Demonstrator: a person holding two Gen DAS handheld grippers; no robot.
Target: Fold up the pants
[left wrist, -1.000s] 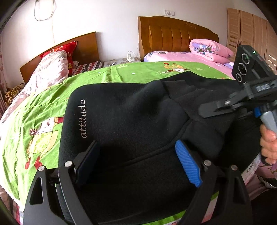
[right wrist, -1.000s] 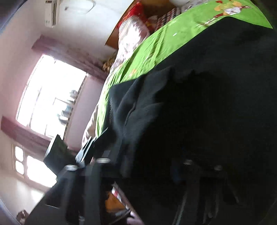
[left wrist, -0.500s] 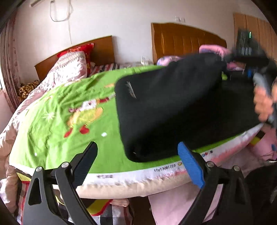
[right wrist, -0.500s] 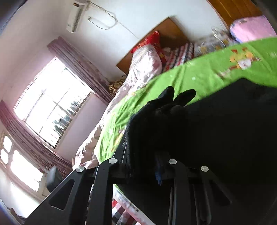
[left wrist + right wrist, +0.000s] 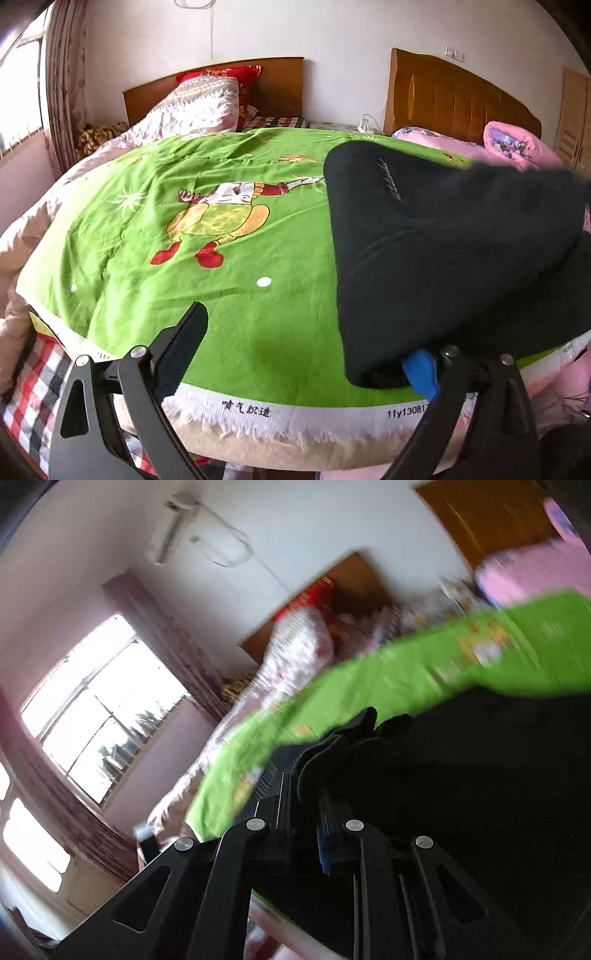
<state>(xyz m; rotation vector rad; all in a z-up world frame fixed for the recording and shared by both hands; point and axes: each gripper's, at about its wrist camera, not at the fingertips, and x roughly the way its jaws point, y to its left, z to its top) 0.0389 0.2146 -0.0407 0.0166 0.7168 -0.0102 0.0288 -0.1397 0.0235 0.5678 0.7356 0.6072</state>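
- My left gripper point(image 5: 303, 354) is sitting with its fingers spread wide, gripping nothing; the blue-padded finger point(image 5: 421, 373) is tucked just under the near edge of the black pants point(image 5: 443, 258), the black finger point(image 5: 181, 350) well apart over bare cloth.
- The pants are lying on the green blanket point(image 5: 184, 258), ahead and to the blue-pad side of those fingers, their far part lifted up.
- My right gripper point(image 5: 306, 805) is pinching a bunched fold of the pants point(image 5: 461, 794), fingers closed tight on it.
- The right view is blurring; the blanket point(image 5: 369, 686) is lying beyond the fingertips.
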